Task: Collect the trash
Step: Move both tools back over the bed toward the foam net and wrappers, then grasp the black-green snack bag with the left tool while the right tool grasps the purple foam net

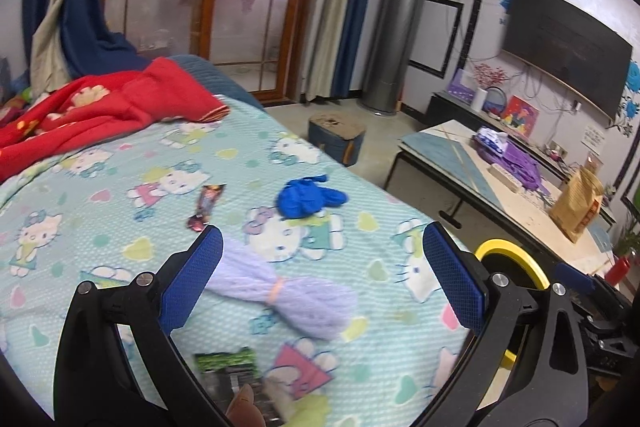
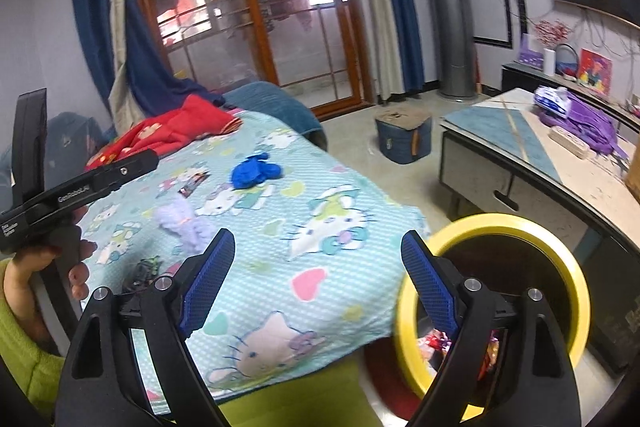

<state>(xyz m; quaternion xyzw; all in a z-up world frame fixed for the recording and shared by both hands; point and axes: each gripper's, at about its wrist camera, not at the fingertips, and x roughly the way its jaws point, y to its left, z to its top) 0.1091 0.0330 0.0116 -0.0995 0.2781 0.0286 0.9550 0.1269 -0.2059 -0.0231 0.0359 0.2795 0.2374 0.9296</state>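
Left to right across the bed (image 1: pixel 360 227): dark wrapper (image 1: pixel 206 205), lilac yarn (image 1: pixel 280 291), blue glove (image 1: pixel 306 197), then yellow-rimmed bin (image 2: pixel 496 307) off the bed's right edge, holding red and orange wrappers.

Left hand-held gripper (image 1: pixel 320 275): jaws apart, empty, over the yarn. Right hand-held gripper (image 2: pixel 320 279): jaws apart, empty, opening, near the bin.

Likely risks: soft sheet pinched along with a flat wrapper; limp glove or yarn slipping from 1 pad; trash missing the bin, since both views are blurred by motion. Green-black packet (image 1: pixel 228 363) nearest the left hand, easily overlooked.
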